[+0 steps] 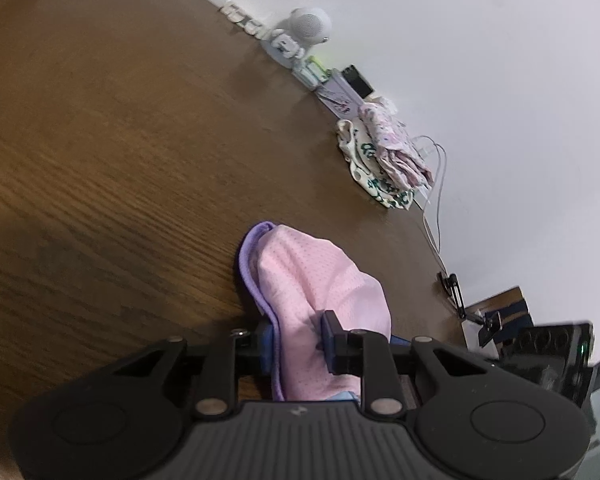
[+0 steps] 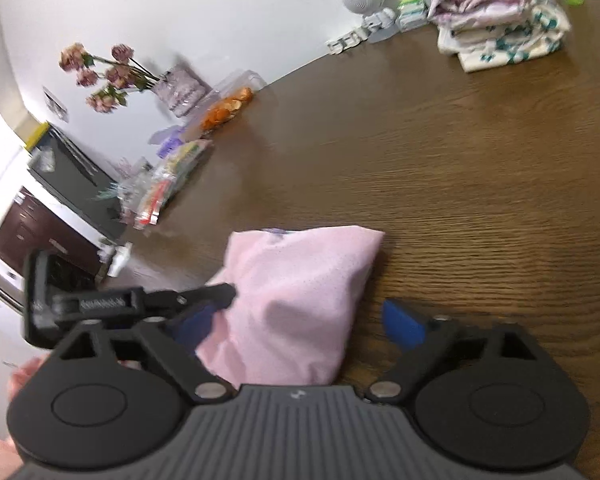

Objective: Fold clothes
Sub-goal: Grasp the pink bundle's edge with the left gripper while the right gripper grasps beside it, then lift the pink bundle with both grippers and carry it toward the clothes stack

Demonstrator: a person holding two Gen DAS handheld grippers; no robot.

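A pink mesh garment with purple trim lies bunched and partly folded; folded clothes sit stacked well apart from it

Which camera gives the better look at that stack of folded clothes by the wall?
The right wrist view: the stack of folded clothes appears larger, its layers distinct. In the left wrist view the stack is smaller and seen more end-on.

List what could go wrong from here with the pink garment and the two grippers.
1. The left gripper pinches only the purple-trimmed edge of the pink garment; a pull could undo the fold.
2. The right gripper is open, so the bundle may sag or slide across the wooden table.
3. The left gripper's fingers reach across in the right wrist view, so the two tools could collide.
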